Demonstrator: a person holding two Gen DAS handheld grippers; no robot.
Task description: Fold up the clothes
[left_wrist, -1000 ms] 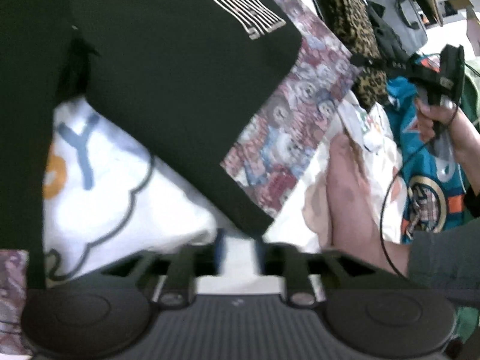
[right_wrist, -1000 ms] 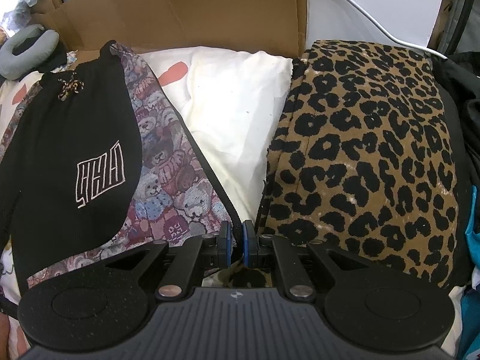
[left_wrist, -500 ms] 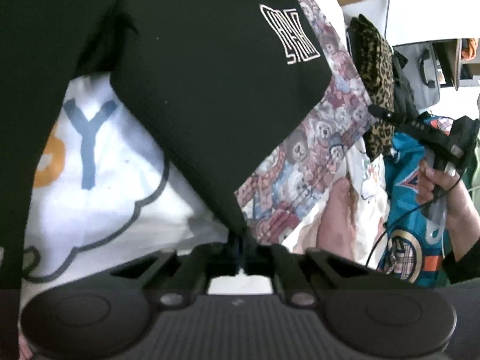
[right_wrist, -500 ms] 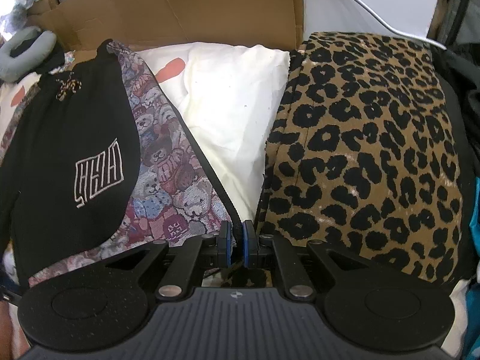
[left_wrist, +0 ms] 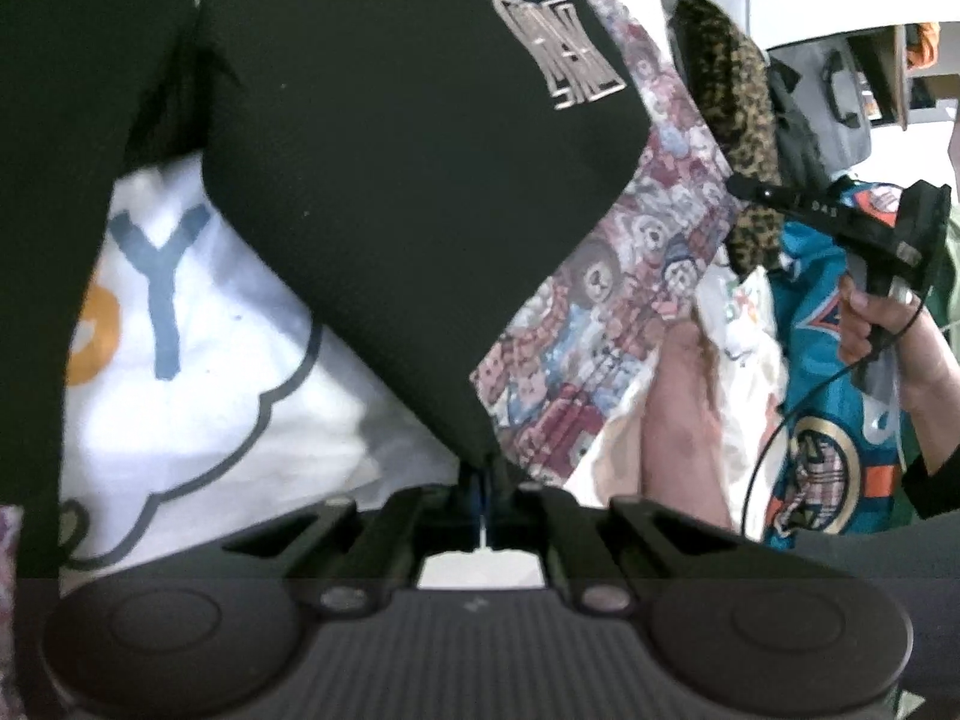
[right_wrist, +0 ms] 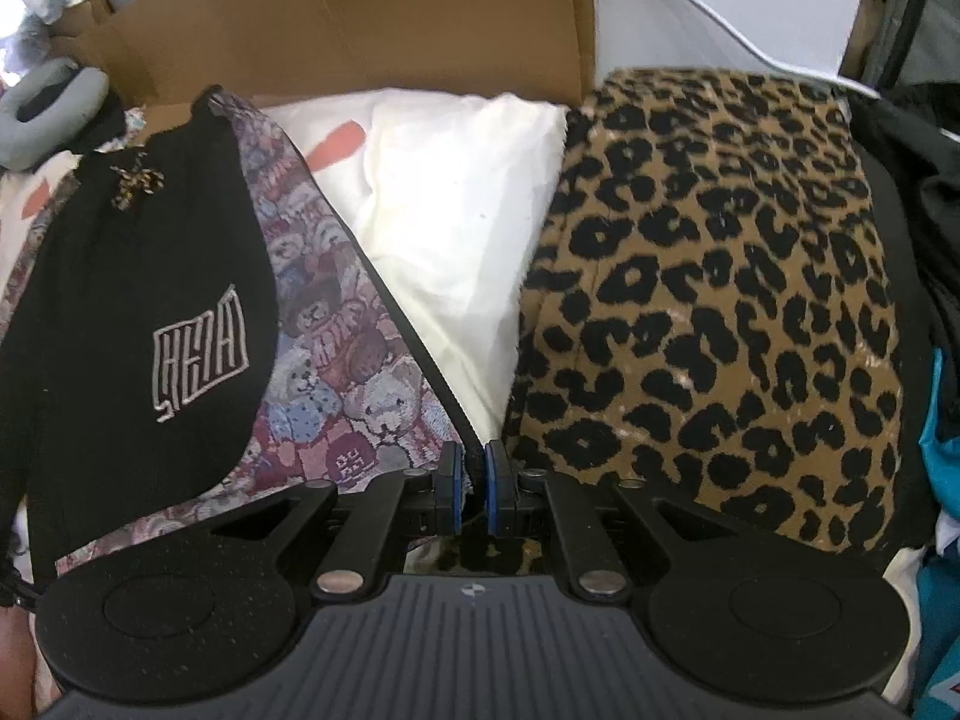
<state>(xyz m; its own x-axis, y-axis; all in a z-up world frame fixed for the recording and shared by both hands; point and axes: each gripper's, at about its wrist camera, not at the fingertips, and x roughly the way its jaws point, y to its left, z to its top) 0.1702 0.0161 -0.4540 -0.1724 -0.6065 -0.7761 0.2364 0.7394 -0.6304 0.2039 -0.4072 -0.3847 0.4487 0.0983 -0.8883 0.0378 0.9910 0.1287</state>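
Two grippers work over a heap of clothes. Low in the left wrist view, the left gripper [left_wrist: 483,501] is clamped tight on the bottom corner of a black garment [left_wrist: 372,180], which fills the upper left of the frame over a white printed cloth [left_wrist: 198,372]. At bottom centre of the right wrist view, the right gripper [right_wrist: 472,489] stands nearly closed, pinching a dark edge between the teddy-bear fabric [right_wrist: 336,372] and the leopard-print garment [right_wrist: 720,324].
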